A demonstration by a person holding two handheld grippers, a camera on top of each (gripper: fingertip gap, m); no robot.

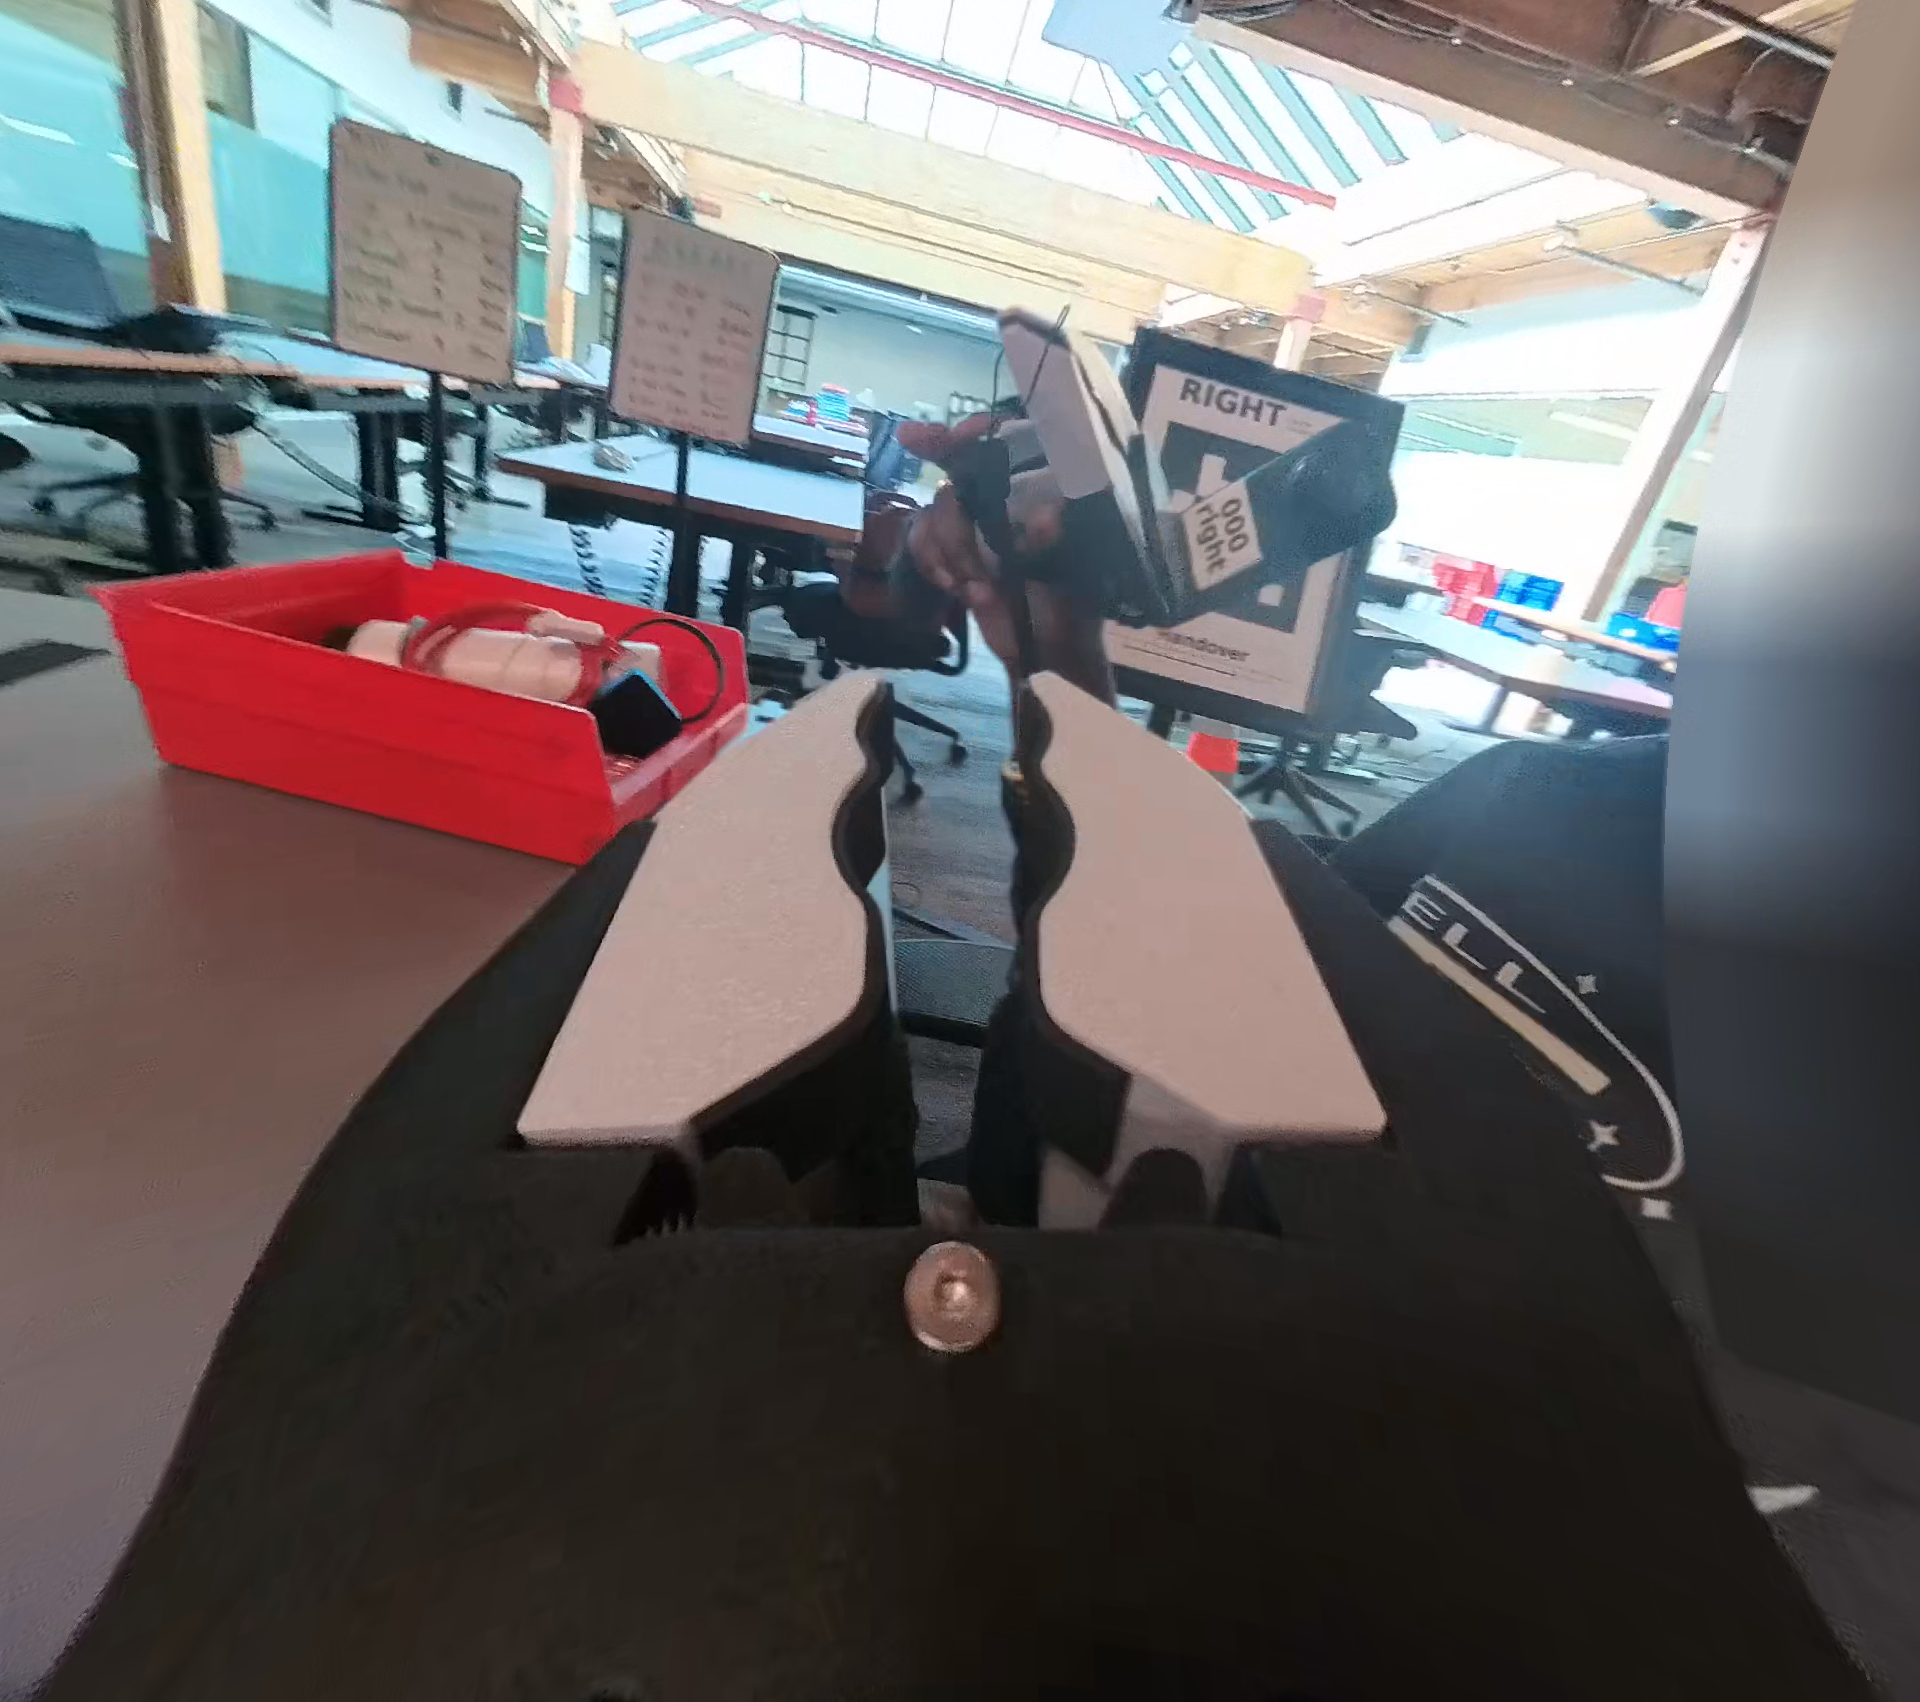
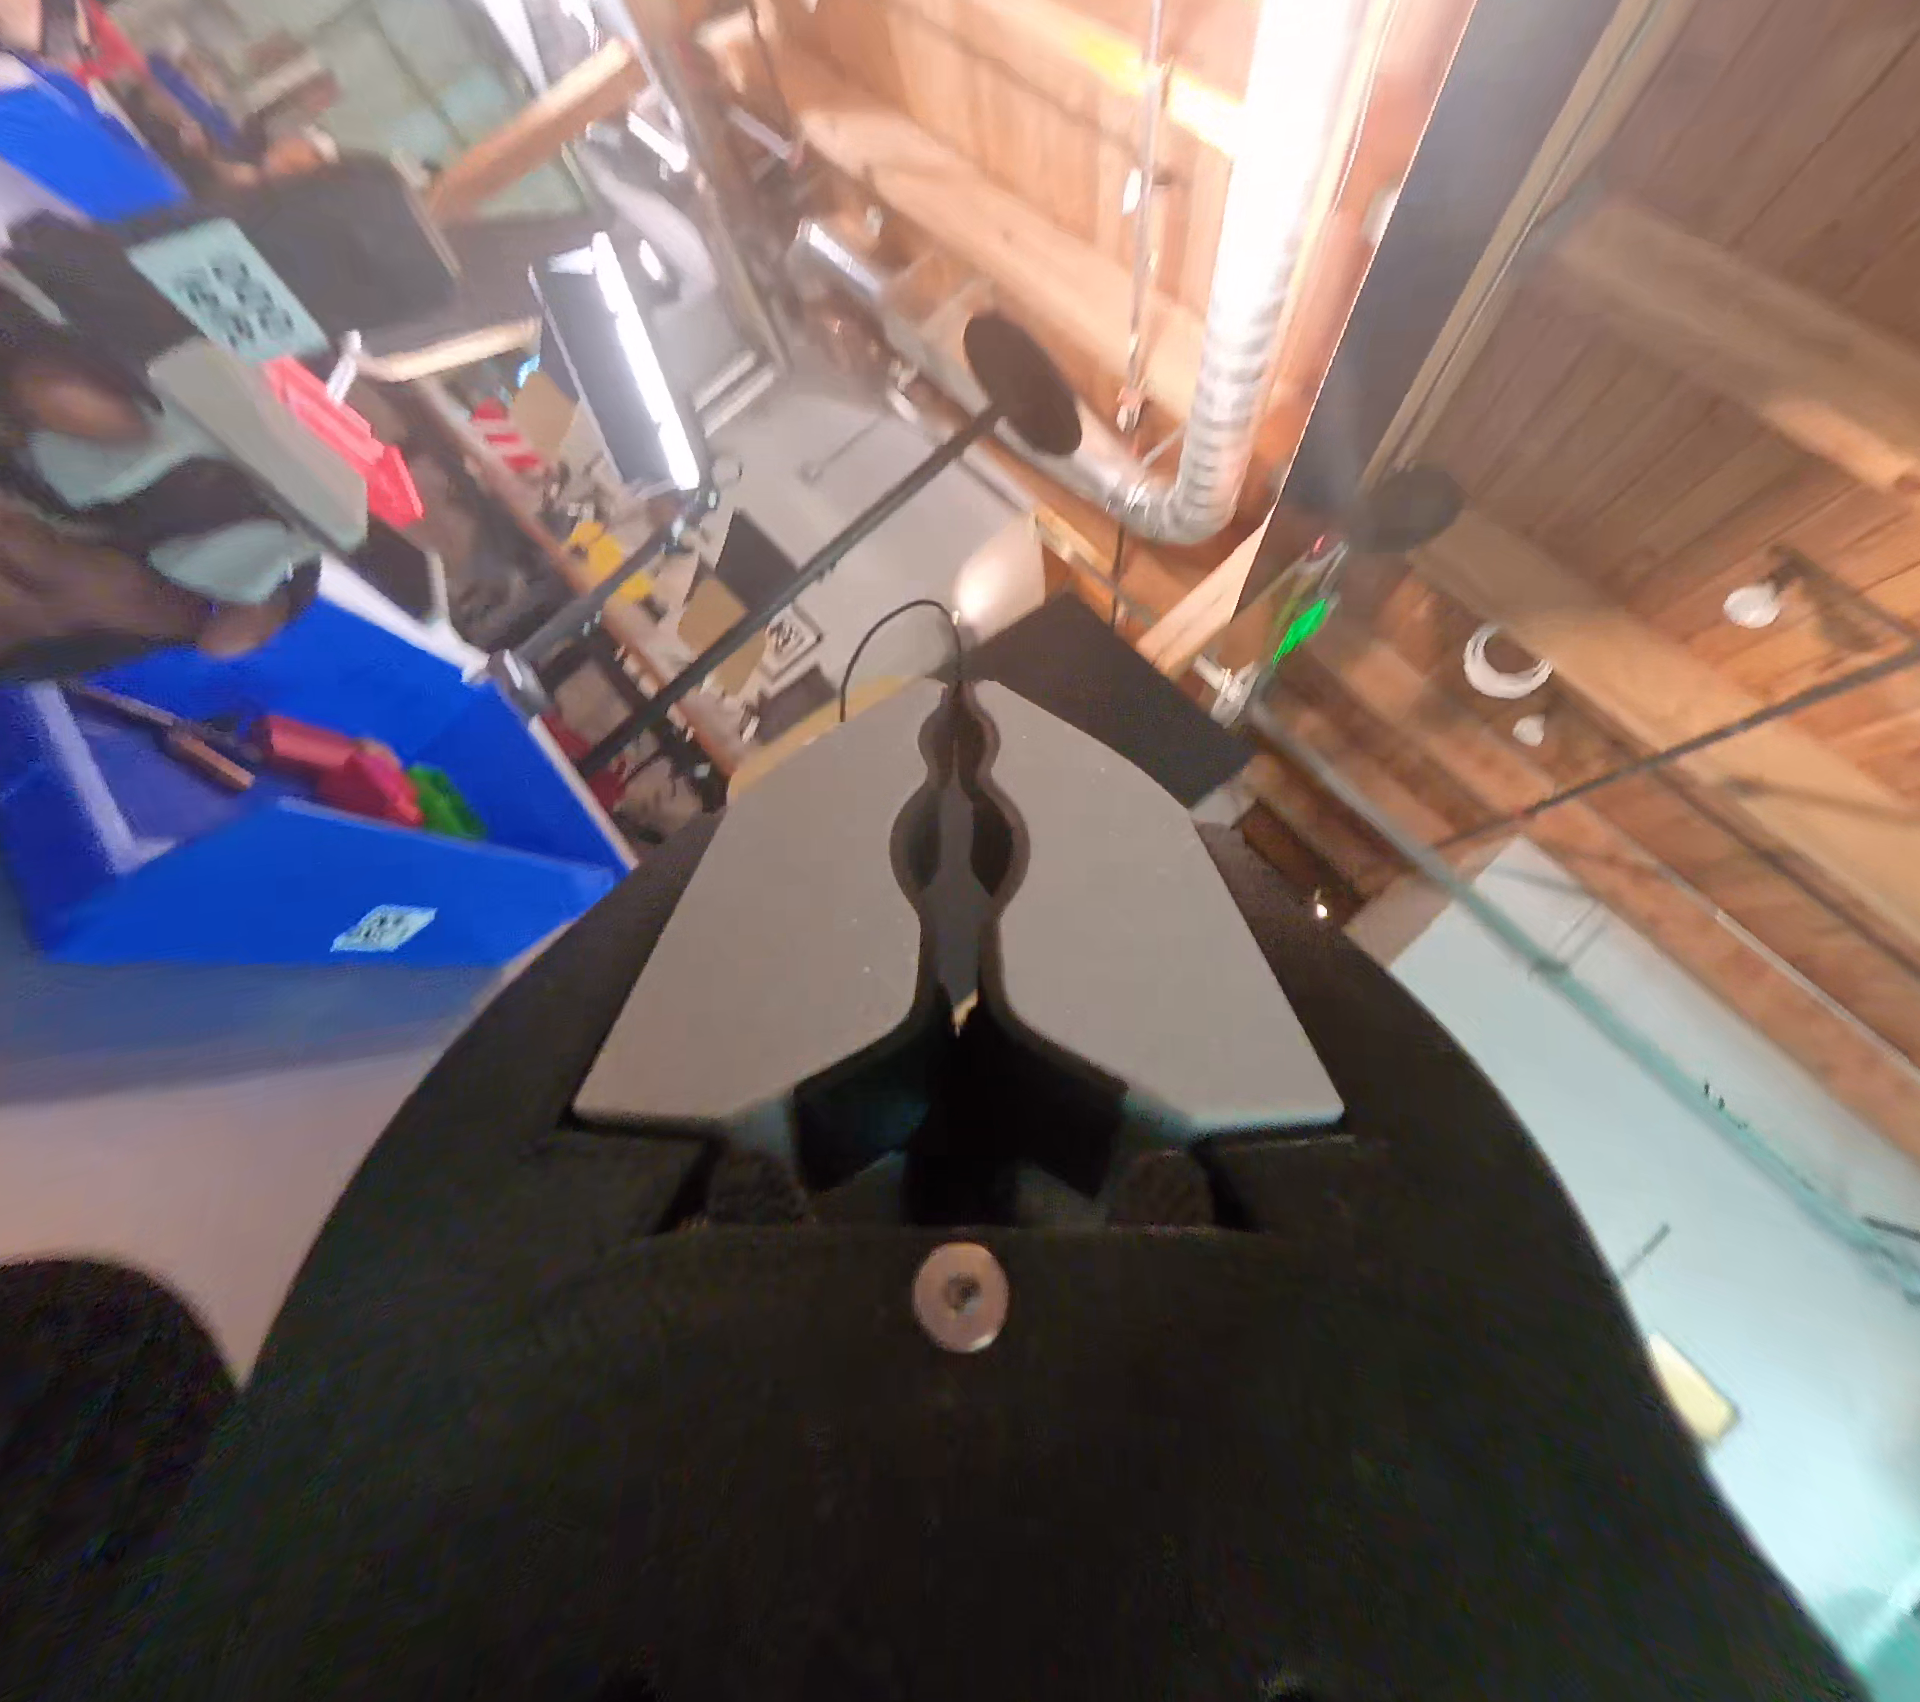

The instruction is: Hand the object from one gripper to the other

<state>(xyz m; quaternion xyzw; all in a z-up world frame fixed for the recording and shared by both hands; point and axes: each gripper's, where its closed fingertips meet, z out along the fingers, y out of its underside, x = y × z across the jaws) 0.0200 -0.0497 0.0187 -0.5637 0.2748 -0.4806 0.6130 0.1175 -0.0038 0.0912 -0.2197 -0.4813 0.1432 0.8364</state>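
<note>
Right wrist view, right gripper [image 2: 961, 696] jaws pinching thin black cable [image 2: 956, 831], left gripper [image 1: 954, 702] jaws spread

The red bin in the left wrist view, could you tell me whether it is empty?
No, the red bin on the table holds a white object, a red cable and a small black item.
</note>
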